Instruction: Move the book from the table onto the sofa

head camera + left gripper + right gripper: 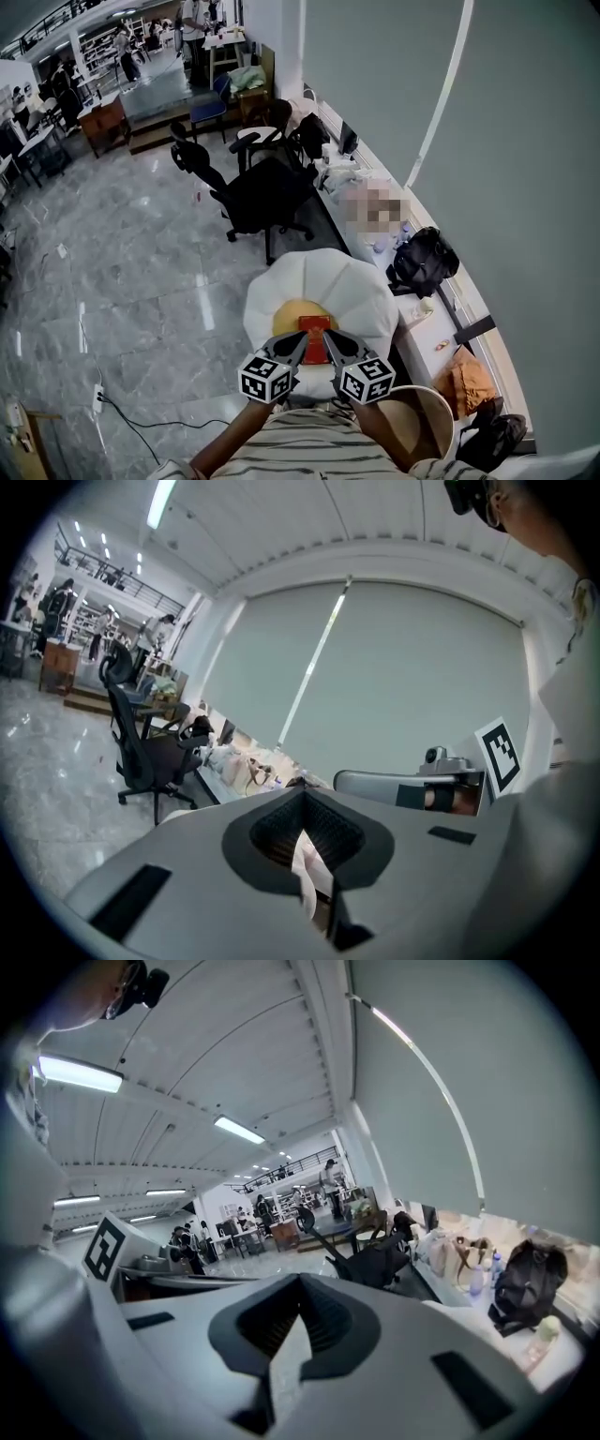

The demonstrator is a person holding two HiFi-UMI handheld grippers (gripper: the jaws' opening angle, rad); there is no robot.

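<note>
The red book [315, 336] is held up btw the two grippers, in front of the person's striped shirt [309, 448]. In the head view it is seen over the yellow centre of the egg-shaped sofa [281, 281]; whether it touches the cushion can't be told.

The L gripper [298, 345] is clamped on the book's left edge and the R gripper [331, 345] on its right edge, w/ the tips angled in toward each other. In the left gripper view the L gripper [305, 801] is seen w/ jaws together on a thin pale sheet edge [306, 869], apparently the book's pages. In the right gripper view the R gripper [298, 1286] is likewise pinched on a thin pale strip [284, 1365]. A marker cube is carried on each: L [267, 377], R [366, 378].

The sofa is white-rimmed and is set on a grey marble floor [141, 272]. Just right of it a long white counter [427, 333] is run along the wall, w/ a black bag [422, 261] and an orange cloth item [469, 384] on it. A round tan top [427, 417] is seen near the person's right side. Beyond the sofa a black office chair [262, 197] is parked. A power strip [97, 398] w/ cable is laid on the floor at lower left.
</note>
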